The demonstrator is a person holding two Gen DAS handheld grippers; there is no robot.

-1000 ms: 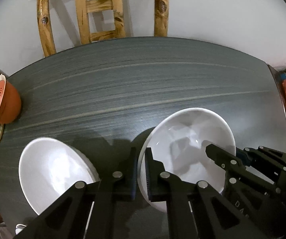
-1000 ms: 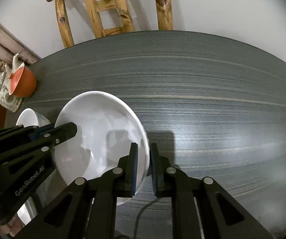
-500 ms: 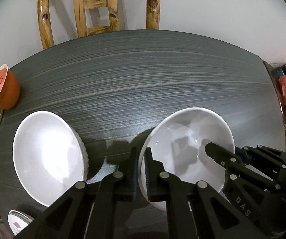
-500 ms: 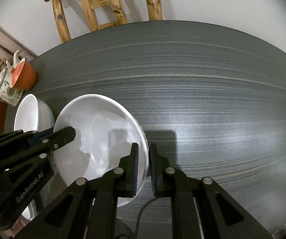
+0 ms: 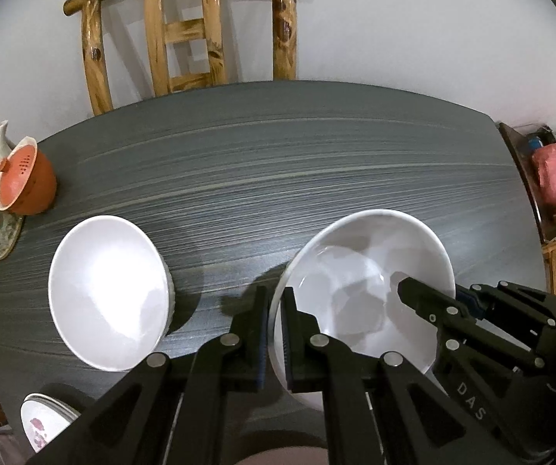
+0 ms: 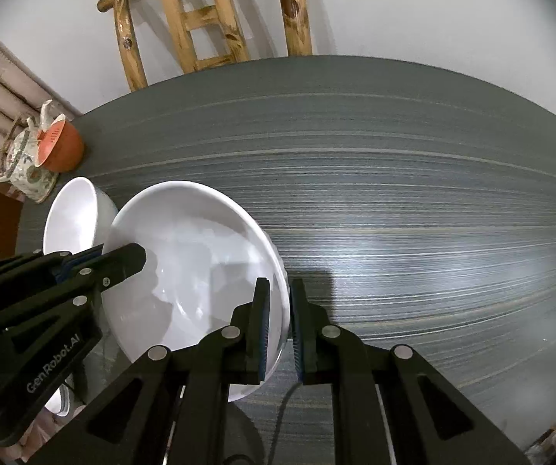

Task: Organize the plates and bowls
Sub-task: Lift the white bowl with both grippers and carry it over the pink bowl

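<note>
White bowl (image 5: 363,290) sits clamped at opposite rims by my left jaws (image 5: 274,333) and right jaws (image 6: 278,329), beside another bowl (image 5: 107,294) on the desk (image 5: 278,178).

2 bowls (image 5: 370,283) (image 5: 103,294) – plain white; table (image 5: 278,162) – dark grey w/ streaks; fingers (image 5: 256,333) – black.

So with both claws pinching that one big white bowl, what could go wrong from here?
Each grip is only a thin pinch on the rim of the held bowl: the left gripper on one side, the right gripper on the other. If the hands drift apart or twist, the glossy rim could slip free and drop onto the table.

The second white bowl sits close on the left; moving that way could knock rims together.
</note>
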